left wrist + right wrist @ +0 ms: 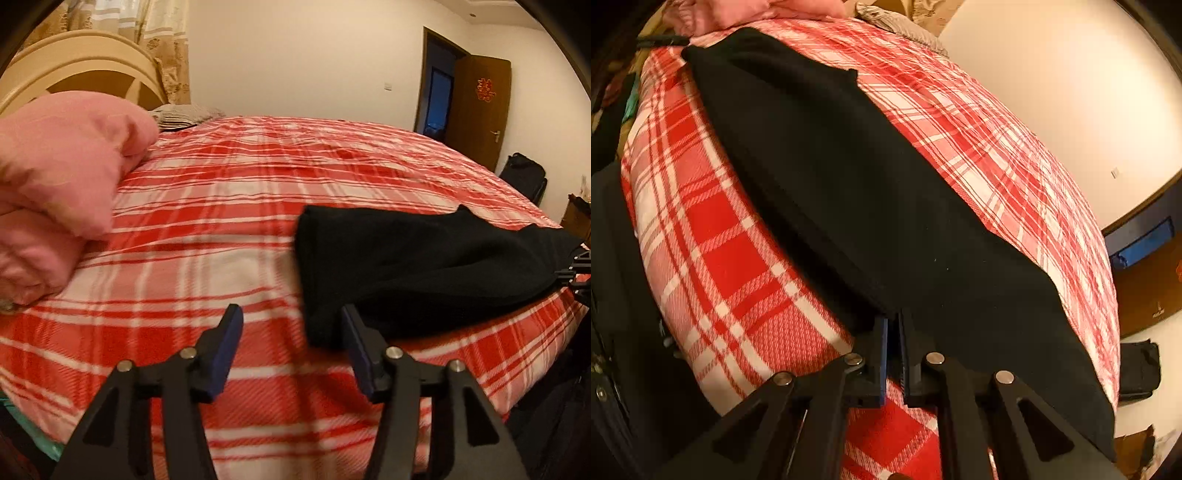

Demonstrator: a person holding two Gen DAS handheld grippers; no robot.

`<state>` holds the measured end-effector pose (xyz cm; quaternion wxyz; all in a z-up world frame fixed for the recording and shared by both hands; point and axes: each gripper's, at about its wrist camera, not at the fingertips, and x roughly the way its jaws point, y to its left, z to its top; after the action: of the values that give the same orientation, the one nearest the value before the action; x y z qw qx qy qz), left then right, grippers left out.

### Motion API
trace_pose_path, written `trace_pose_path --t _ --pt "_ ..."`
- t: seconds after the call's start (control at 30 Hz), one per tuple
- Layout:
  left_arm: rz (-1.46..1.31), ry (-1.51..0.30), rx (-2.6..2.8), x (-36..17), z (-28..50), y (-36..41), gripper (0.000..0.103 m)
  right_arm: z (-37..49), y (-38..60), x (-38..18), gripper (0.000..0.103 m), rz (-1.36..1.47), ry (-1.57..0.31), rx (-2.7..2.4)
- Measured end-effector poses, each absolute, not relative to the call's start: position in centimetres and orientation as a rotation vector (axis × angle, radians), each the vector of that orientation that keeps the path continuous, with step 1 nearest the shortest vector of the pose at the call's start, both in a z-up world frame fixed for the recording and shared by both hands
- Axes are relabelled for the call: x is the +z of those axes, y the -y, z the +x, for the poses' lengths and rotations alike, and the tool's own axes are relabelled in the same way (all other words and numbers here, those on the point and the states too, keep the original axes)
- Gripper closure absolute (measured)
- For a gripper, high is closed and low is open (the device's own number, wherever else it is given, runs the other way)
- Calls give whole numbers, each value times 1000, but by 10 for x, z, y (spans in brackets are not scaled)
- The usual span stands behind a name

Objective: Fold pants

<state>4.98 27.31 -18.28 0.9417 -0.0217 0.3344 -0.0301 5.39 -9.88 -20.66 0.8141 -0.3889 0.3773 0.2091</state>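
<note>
Black pants [424, 266] lie along the near right part of a bed with a red and white plaid sheet [229, 206]. My left gripper [291, 325] is open over the sheet, its right finger touching the near left corner of the pants. In the right wrist view the pants [849, 192] stretch away from me across the bed. My right gripper [894, 325] is shut on the near edge of the pants. Part of the right gripper shows at the right edge of the left wrist view [576, 273].
A pink quilt [62, 184] is bundled at the left of the bed by a wooden headboard [77, 66]. A striped pillow [184, 116] lies at the far side. A brown door [480, 107] and a black bag [524, 173] stand beyond the bed's right side.
</note>
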Motion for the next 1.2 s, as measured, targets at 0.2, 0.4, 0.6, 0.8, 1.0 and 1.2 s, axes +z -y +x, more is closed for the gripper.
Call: trace_pose_path --t 0.2,0.4,0.6,0.8,1.0,1.2 --pt "-100 -666 28 -176 38 -300 47 47 101 -199 94 -831 -809 446" --pt "-138 -660 -72 -166 65 -269 48 44 97 -197 94 -842 -795 450" --pt "-225 -747 -134 -174 118 -254 50 46 99 -199 94 -817 -789 451" --pt "-302 -798 -172 -174 134 -255 89 53 100 -201 94 -778 -800 448" --pt "-268 -747 -114 -155 146 -254 91 53 105 -202 94 -744 -813 442" --pt "-203 -786 -65 -187 162 -257 91 53 115 -197 94 -692 -844 466"
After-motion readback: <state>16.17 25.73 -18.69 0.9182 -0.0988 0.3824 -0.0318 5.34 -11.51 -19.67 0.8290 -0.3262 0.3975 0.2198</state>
